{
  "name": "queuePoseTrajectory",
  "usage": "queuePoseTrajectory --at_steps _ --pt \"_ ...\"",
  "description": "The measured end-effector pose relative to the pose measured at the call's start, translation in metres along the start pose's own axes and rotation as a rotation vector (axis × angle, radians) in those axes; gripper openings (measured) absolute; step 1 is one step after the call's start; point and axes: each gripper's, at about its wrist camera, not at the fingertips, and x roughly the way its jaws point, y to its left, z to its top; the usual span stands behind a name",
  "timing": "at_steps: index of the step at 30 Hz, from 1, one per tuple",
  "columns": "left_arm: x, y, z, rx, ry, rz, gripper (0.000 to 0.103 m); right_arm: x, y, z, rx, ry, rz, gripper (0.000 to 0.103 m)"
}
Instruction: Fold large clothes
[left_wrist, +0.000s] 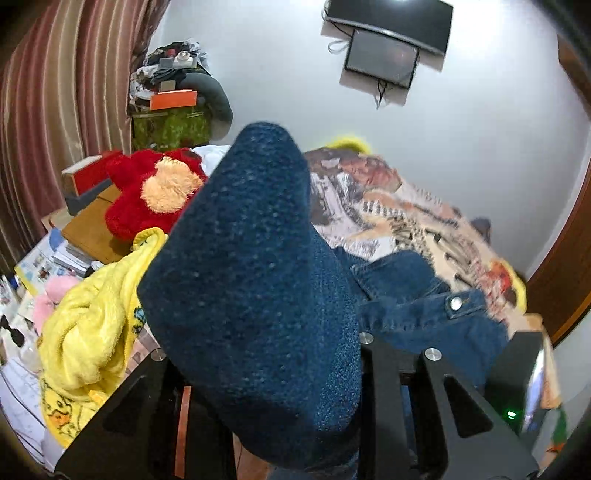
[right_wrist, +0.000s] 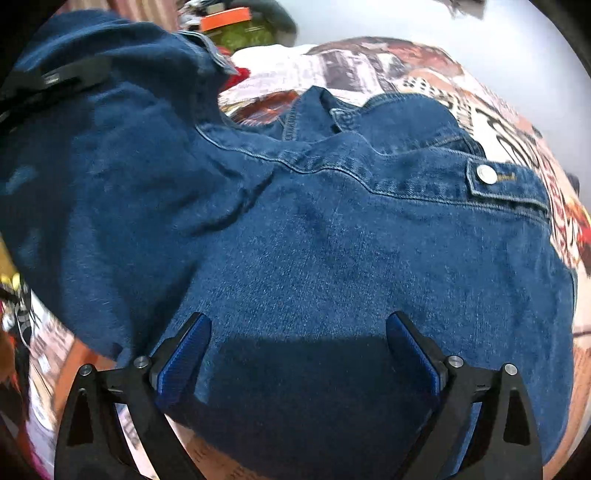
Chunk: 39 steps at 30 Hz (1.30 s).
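A blue denim jacket (right_wrist: 332, 229) lies spread on a bed with a printed cover (right_wrist: 424, 74). My right gripper (right_wrist: 299, 332) is open, its blue-padded fingers (right_wrist: 184, 354) just above the jacket's near part. My left gripper (left_wrist: 258, 369) is shut on a fold of the denim jacket (left_wrist: 251, 258), which is lifted and hides the fingertips. In the right wrist view that lifted part stands at the upper left, with the left gripper's black body (right_wrist: 55, 79) on it. A metal snap button (right_wrist: 487, 174) shows on a pocket flap.
A yellow blanket (left_wrist: 88, 332) and a red plush toy (left_wrist: 155, 188) lie on the bed's left. Boxes and papers (left_wrist: 66, 243) crowd the left side by a striped curtain (left_wrist: 48, 110). A cluttered pile (left_wrist: 173, 99) stands in the corner. A screen (left_wrist: 384, 59) hangs on the white wall.
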Motion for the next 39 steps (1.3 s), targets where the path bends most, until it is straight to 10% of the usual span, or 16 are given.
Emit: queuePoseTrajectory --at_steps 7,18,25,39 --pt "-0.010 -0.044 0.011 0.127 -0.051 -0.031 0.027 -0.052 -0.034 -0.020 0.006 -0.060 0.003 0.096" --pt "-0.032 -0.154 0.030 0.287 -0.139 -0.212 0.024 -0.140 -0.128 -0.083 0.086 -0.195 -0.337 0.096" --pt "-0.031 -0.215 0.004 0.398 -0.080 -0.356 0.024 -0.147 -0.155 -0.131 0.232 -0.147 -0.338 0.096" --pt "-0.007 -0.268 -0.111 0.695 0.176 -0.343 0.032 -0.183 -0.184 -0.186 0.412 -0.162 -0.363 0.096"
